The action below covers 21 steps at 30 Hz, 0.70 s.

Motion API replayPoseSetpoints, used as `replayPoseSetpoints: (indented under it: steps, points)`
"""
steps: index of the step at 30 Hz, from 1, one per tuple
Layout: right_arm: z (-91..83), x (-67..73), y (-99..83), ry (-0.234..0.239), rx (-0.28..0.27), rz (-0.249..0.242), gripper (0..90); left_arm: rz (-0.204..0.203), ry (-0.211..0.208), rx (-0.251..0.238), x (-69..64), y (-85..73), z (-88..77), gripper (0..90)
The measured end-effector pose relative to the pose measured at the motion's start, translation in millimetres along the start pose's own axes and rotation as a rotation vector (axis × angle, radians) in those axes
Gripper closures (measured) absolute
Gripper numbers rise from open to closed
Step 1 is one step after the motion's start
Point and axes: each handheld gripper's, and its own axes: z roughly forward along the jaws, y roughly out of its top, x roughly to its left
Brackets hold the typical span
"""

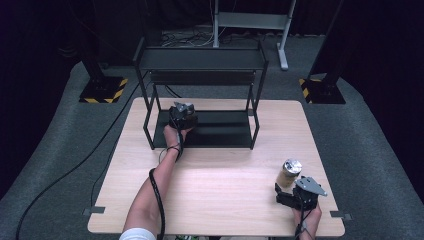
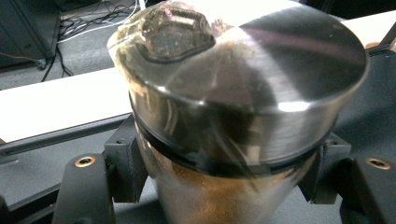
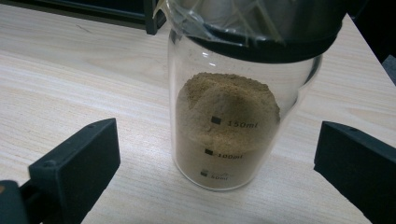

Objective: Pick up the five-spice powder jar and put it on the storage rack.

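Left tool (image 1: 182, 116): black body, grey plate on top, brass-coloured screws in its two black jaws; black cable runs along the forearm from it. Right tool (image 1: 295, 192): black, grey three-cornered plate on top, blocky black jaws. White sleeve (image 1: 136, 234) at the cable's lower end.

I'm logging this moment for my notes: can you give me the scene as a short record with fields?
left gripper: shut on a jar with a metal lid, at the black rack's lower shelf
right gripper: open, jaws either side of the powder jar, not touching
powder jar: upright on the wooden table, brown powder inside
rack: two shelves, at the table's far side
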Motion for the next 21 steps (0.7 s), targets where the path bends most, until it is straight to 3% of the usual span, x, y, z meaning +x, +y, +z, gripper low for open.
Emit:
replayPoseSetpoints:
  steps: [21]
  points:
    - [0.3, -0.5, 0.5, 0.003, 0.002, 0.000, 0.0, 0.008, -0.034, 0.020, 8.3, 5.9, -1.3, 28.3]
